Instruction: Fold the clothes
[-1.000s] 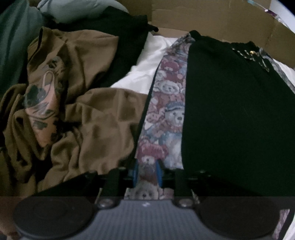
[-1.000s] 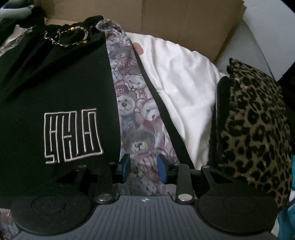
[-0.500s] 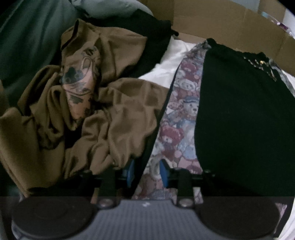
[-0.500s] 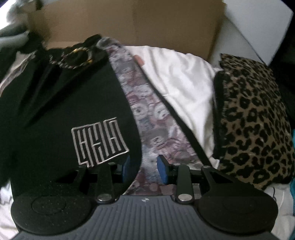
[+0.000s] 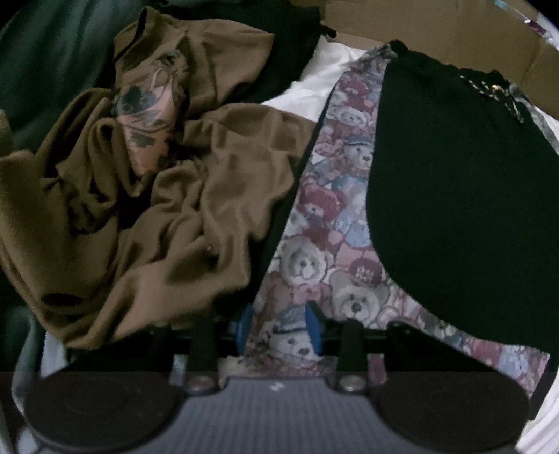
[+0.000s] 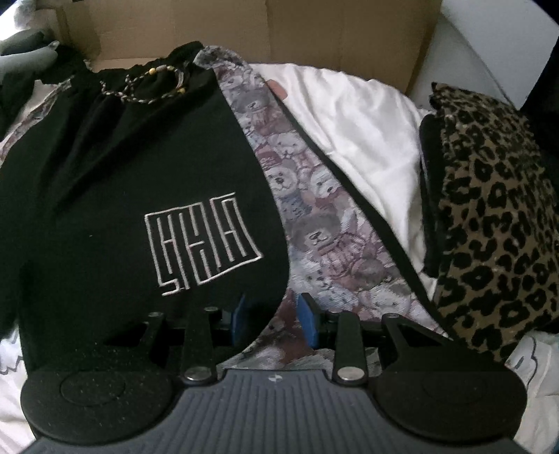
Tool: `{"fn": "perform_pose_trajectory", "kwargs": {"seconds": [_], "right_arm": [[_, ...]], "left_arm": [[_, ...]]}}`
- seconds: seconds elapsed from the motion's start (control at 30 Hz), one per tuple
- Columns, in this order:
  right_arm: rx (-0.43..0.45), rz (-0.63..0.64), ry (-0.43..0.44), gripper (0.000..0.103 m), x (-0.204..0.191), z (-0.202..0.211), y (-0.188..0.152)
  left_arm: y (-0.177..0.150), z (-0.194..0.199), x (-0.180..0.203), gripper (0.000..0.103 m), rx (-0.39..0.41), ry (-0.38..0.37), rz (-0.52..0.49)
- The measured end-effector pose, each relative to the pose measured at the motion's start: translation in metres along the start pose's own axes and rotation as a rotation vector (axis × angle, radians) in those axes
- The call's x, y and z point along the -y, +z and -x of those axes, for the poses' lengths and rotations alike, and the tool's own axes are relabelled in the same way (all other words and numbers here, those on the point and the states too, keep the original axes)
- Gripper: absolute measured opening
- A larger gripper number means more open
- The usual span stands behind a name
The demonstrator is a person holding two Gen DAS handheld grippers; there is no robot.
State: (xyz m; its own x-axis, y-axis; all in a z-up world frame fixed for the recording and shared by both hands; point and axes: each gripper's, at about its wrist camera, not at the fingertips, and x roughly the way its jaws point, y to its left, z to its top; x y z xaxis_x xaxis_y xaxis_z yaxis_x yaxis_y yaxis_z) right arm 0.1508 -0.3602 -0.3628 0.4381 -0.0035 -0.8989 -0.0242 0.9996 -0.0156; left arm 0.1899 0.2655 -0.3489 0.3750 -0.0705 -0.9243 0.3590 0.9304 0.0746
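One black garment (image 6: 115,181) with two teddy-bear-print side panels lies spread on a white sheet (image 6: 363,139), and both grippers sit at its near hem. The left gripper (image 5: 278,326) has its two blue fingers (image 5: 312,324) parted, with the left bear panel (image 5: 335,216) running between them and away ahead; nothing is pinched. The right gripper (image 6: 271,316) likewise has its two blue fingers (image 6: 306,316) spread apart, straddling the seam where the black cloth meets the right bear panel (image 6: 314,216). Just ahead and to the left of the right fingers is one stitched white maze-like emblem (image 6: 202,237) on the black front. Far ahead of them, at the neckline, lies one beaded cord (image 6: 146,87).

To the left of the left fingers is one crumpled brown garment (image 5: 157,216) bearing a pink-and-black print, touching the edge of the bear panel. Right of the right fingers sits one folded leopard-print piece (image 6: 496,209), beside the bear panel's black edging. One cardboard wall (image 6: 279,31) stands beyond everything, at the far side of the sheet.
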Motion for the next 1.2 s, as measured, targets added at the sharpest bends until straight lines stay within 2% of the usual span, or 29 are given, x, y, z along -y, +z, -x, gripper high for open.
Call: {"fn": "perform_pose_trajectory", "kwargs": {"seconds": [0.33,0.63,0.87,1.03,1.1,1.2], "right_arm": [[-0.046,0.046,0.063,0.043,-0.029,-0.011,-0.007],[-0.069,0.089,0.060,0.045,-0.042,-0.014,-0.014],[-0.029,0.094,0.128,0.045,-0.066,-0.014,-0.007],[-0.060,0.161,0.164,0.045,-0.092,-0.022,-0.014],[-0.072,0.191,0.165,0.045,-0.100,-0.021,-0.020],[-0.079,0.193,0.174,0.045,-0.101,-0.017,-0.025]], "left_arm": [[-0.015,-0.006,-0.018,0.039,-0.022,0.020,0.066],[-0.022,-0.014,-0.029,0.037,-0.007,0.010,0.089],[-0.026,-0.021,-0.032,0.048,0.019,-0.013,0.086],[-0.026,-0.017,-0.030,0.044,0.021,-0.020,0.073],[-0.025,-0.015,-0.030,0.037,0.019,-0.022,0.060],[-0.025,-0.013,-0.030,0.030,0.016,-0.029,0.049]]}}
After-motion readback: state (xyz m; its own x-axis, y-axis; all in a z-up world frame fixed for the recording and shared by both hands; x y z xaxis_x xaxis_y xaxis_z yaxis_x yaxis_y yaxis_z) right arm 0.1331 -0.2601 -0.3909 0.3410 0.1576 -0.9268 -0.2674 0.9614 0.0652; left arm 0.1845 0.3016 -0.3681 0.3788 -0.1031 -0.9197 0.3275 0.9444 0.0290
